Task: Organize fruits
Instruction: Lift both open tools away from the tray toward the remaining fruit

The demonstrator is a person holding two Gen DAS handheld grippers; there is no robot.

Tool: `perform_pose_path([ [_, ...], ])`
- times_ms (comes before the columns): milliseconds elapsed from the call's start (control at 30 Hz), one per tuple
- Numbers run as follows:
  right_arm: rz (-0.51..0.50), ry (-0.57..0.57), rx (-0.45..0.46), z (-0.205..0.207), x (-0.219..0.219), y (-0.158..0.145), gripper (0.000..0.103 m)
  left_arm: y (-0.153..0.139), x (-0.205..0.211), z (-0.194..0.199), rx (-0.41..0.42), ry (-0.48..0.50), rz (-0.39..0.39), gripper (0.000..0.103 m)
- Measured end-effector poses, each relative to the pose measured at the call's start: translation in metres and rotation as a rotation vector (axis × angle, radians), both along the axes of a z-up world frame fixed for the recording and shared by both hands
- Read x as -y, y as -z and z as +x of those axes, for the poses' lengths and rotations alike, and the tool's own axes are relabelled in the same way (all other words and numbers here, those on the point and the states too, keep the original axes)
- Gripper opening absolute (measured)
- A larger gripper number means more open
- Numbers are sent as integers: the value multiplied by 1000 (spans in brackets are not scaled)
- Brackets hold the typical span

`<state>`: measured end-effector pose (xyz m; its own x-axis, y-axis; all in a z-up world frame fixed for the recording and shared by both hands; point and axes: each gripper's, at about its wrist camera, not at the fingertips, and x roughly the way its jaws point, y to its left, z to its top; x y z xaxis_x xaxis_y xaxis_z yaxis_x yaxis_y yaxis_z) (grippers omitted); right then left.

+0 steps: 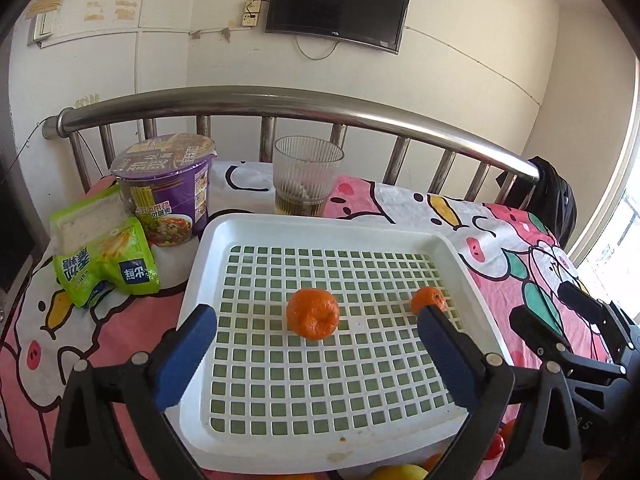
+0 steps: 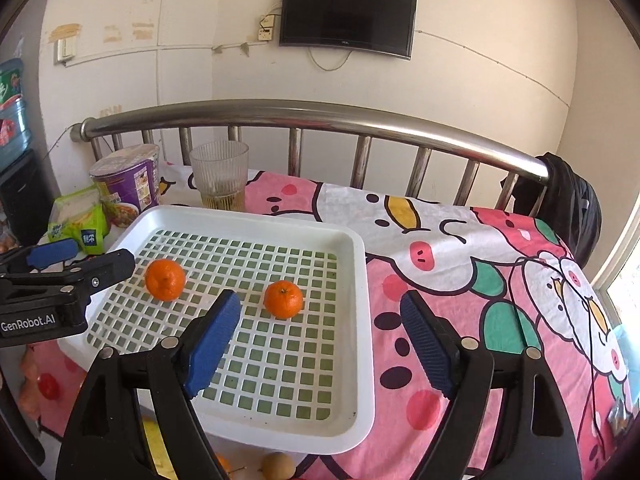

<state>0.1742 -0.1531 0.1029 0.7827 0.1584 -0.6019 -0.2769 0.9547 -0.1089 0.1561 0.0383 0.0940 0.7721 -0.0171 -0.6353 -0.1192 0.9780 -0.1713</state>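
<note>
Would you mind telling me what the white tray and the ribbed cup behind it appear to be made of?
The white tray looks like moulded plastic with a smooth, slightly glossy finish: rounded rim and a uniform grid of square holes. The ribbed cup is transparent with vertical flutes and some yellowish liquid at the bottom; probably glass, though clear plastic cannot be ruled out.

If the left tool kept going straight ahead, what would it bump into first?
Probably the bigger orange on the white tray: it sits almost centred between the open left tool. Depth is hard to judge, so it might pass over it.
</note>
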Motion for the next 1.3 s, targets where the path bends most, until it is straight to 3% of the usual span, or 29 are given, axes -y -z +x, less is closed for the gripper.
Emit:
perform_pose_path([
  [233, 1, 67, 104, -46, 19, -21, 87, -12, 15, -53, 82, 16, 51, 103],
  [500, 45, 19, 145, -87, 38, -25, 94, -16, 32, -101, 140, 42, 65, 103],
  [900, -24, 92, 177, -110, 54, -17, 94, -2, 48, -136, 127, 83, 70, 103],
  [1300, 94, -5, 116, -117, 93, 0, 94, 22, 60, -148, 64, 152, 85, 103],
])
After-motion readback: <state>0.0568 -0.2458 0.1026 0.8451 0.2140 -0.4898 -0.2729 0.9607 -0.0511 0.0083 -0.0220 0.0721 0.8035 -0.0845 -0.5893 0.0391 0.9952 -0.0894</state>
